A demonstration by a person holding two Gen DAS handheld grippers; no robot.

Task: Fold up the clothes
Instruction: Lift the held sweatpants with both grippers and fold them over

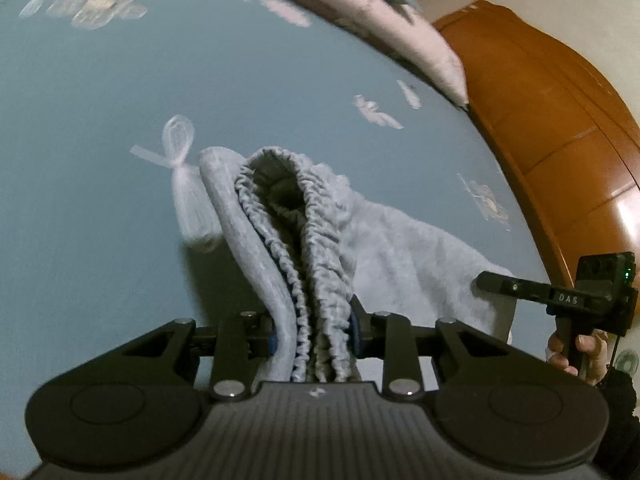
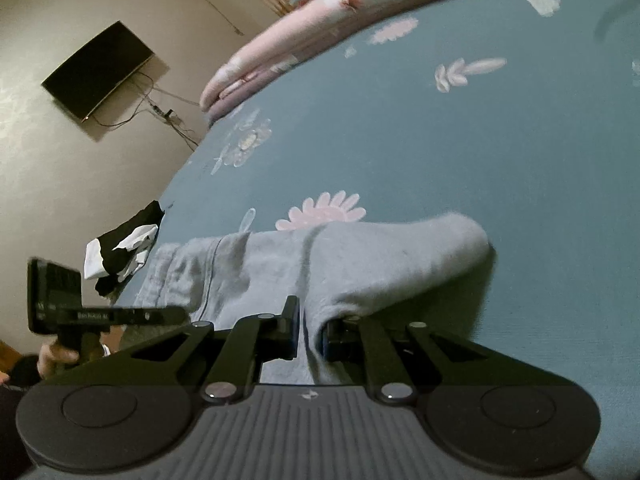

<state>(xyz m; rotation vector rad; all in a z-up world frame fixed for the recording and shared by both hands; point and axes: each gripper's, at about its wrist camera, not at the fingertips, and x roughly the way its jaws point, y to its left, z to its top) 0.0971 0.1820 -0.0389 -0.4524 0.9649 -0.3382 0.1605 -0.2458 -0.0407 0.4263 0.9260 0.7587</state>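
Note:
A pale grey garment (image 1: 400, 248) with a ruched elastic waistband (image 1: 320, 240) lies partly lifted off the blue flowered bedsheet (image 1: 120, 140). My left gripper (image 1: 312, 334) is shut on the bunched waistband, which rises between its pads. In the right wrist view the same garment (image 2: 360, 256) drapes across the sheet, and my right gripper (image 2: 312, 334) is shut on a fold of its edge. Each gripper shows in the other's view: the right gripper (image 1: 516, 286) at the garment's right edge, the left gripper (image 2: 132, 314) at its left end, each held by a hand.
A folded pink quilt (image 2: 304, 32) lies along the far side of the bed. A wooden headboard (image 1: 552, 128) borders the bed. A black and white garment (image 2: 120, 256) lies at the bed's edge. A dark screen (image 2: 96, 68) hangs on the wall.

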